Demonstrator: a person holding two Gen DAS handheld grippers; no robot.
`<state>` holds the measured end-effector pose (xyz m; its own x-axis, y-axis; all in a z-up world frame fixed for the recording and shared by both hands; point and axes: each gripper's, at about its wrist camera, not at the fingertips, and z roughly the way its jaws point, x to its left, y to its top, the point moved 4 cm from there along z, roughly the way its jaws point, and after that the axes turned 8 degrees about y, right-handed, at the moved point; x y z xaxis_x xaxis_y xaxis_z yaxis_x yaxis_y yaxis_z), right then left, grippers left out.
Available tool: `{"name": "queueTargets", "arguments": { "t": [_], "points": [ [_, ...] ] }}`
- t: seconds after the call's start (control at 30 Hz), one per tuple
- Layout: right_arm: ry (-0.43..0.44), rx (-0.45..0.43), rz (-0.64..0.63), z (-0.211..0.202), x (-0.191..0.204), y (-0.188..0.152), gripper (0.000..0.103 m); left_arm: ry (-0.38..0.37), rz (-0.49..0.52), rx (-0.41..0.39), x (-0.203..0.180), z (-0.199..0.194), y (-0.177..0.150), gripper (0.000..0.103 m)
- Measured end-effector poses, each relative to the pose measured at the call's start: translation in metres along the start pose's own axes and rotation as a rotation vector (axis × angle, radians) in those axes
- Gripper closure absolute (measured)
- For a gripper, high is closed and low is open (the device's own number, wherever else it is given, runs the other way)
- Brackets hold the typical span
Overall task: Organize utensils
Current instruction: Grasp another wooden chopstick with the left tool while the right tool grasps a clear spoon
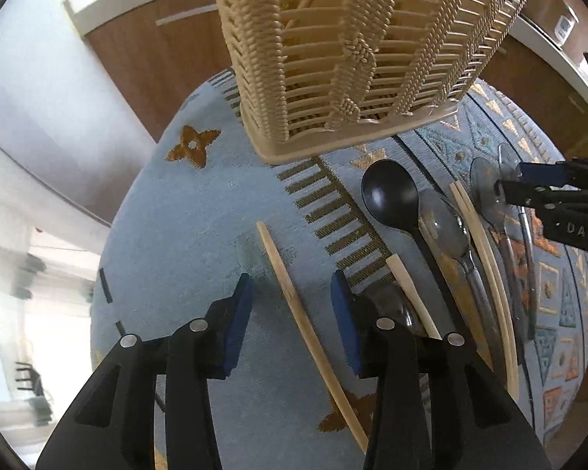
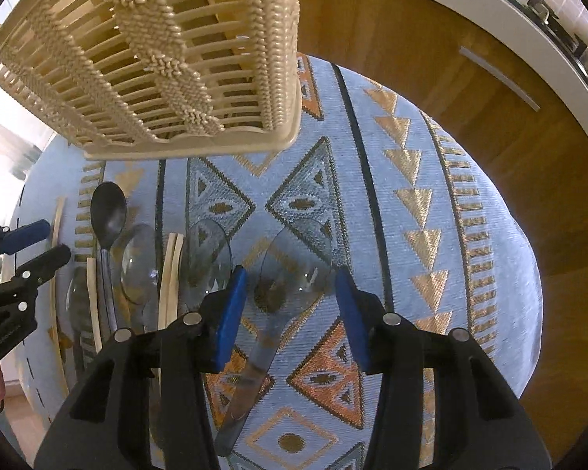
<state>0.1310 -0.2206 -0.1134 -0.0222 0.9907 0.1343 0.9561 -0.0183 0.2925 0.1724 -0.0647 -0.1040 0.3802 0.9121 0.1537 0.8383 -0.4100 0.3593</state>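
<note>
Surface: round, covered by a pale blue woven cloth [image 1: 200, 211] with gold and orange geometric motifs; brown wooden cabinets [image 2: 431, 78] stand beyond its far edge.

Beige plastic woven-look utensil basket [image 1: 333, 58], slatted sides: upright at the far edge of the surface, contents not discernible through the slats.

Left tool [image 1: 292, 325], black with blue pads: released, jaws wide apart, nothing between the pads. It hangs over a single pale bamboo chopstick [image 1: 294, 297] lying loose on the cloth toward the left side of the surface.

A second short bamboo stick [image 1: 407, 290] lies just beside the left tool's right finger.

Black plastic spoon [image 1: 390, 196]: bowl toward the basket, handle running to the near edge, just right of the second stick.

Clear smoky plastic spoon [image 1: 443, 227]: touching the black spoon's right side, partly overlapping it.

Pair of pale bamboo chopsticks [image 1: 486, 258]: side by side, right of that clear spoon.

Two further clear smoky plastic spoons, one [image 2: 205, 262] beside the chopstick pair and one [image 2: 294, 262] nearer the centre of the surface.

Right tool [image 2: 292, 309], black with blue pads: released, jaws wide apart, poised above the second of these spoons, whose bowl shows between the pads and whose handle runs back under the tool. Whether the pads touch it cannot be told.
</note>
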Motion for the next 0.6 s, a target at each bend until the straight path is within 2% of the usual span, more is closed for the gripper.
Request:
{"name": "queueTargets", "arguments": {
  "t": [0.13,0.23,0.33,0.47,0.5,0.6],
  "points": [
    [0.006,0.030,-0.010,0.004,0.005,-0.003,0.063,0.013,0.000,-0.005,-0.006,0.000,0.001,0.068],
    [0.007,0.046,0.006,-0.003,-0.010,-0.001,0.063,0.029,0.022,-0.015,-0.005,-0.005,-0.004,0.070],
    [-0.001,0.052,0.010,-0.004,-0.009,0.003,0.063,0.022,0.027,-0.010,-0.004,-0.010,-0.008,0.077],
    [-0.006,0.048,0.014,0.004,-0.011,0.023,0.068,0.041,0.068,-0.019,-0.018,-0.010,-0.011,0.095],
    [-0.008,0.045,0.006,0.003,-0.010,0.022,0.072,0.053,0.080,-0.025,-0.021,-0.012,-0.012,0.096],
    [-0.017,0.031,-0.035,-0.002,-0.002,0.017,0.072,0.106,0.136,-0.058,-0.032,-0.016,-0.017,0.099]
  ]
}}
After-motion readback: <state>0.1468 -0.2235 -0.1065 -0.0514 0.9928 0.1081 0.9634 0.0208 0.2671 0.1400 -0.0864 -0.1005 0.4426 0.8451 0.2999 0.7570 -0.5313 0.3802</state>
